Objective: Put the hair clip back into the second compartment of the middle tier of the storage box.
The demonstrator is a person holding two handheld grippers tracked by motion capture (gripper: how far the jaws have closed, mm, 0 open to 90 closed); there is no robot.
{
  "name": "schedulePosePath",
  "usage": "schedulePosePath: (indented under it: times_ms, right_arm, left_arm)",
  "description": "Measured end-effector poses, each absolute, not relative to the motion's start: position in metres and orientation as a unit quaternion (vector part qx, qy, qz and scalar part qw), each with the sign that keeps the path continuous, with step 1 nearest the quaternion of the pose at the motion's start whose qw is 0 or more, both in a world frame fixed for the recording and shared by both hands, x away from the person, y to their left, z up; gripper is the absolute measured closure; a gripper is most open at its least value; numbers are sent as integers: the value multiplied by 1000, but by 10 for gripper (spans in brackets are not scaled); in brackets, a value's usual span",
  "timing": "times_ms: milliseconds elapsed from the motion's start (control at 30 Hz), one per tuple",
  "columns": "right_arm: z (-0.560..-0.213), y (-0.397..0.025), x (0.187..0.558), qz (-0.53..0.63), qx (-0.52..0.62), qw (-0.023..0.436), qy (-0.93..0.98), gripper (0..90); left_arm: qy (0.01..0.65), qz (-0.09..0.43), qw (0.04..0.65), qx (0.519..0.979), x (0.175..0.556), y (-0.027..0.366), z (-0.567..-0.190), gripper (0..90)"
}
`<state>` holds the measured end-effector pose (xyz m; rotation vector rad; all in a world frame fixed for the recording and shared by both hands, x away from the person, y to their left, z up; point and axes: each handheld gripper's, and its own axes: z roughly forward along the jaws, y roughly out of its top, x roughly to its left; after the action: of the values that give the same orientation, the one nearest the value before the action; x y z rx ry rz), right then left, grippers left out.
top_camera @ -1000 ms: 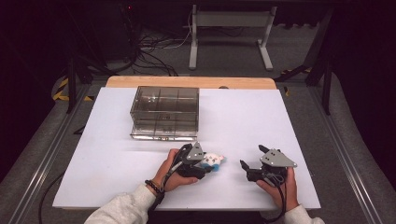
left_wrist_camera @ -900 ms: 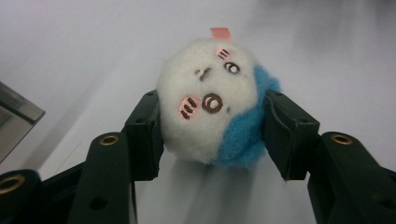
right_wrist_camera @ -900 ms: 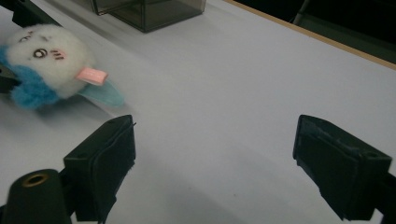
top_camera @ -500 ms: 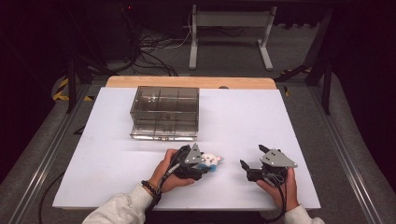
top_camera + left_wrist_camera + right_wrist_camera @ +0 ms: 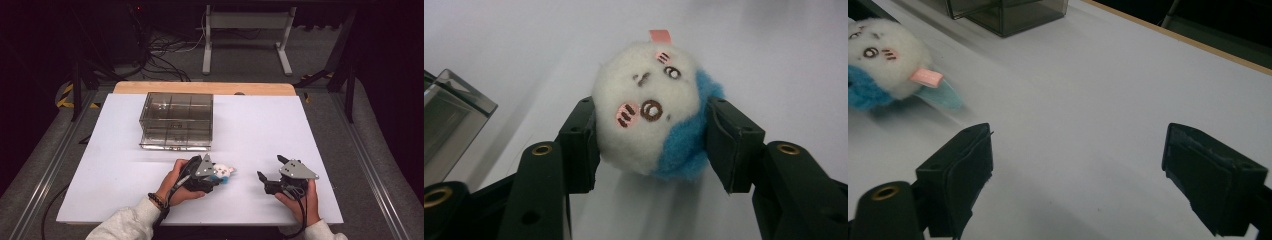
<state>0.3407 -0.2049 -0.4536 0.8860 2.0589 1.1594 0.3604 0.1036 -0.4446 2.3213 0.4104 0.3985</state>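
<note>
Gripping: left hand-held gripper (image 5: 651, 150) clenched on plush (image 5: 649, 115), both pads against its sides
Plush: low over counter (image 5: 260, 125), near box (image 5: 176, 121)
Right hand-held gripper (image 5: 1078, 165): released, holding nothing, well apart from plush

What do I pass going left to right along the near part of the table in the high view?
Left hand → left gripper, jaws shut on the small white-and-blue plush toy → bare white tabletop → right gripper, jaws open → right hand.
</note>
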Motion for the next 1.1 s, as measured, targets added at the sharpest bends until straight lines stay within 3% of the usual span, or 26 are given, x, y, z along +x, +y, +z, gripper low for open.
schedulePosePath:
  times_ms: [1100]
  right_arm:
    - [-454, -205, 341, 437, 334, 304, 778, 135]
  left_arm:
    - [163, 184, 384, 890, 363, 125, -424, 465]
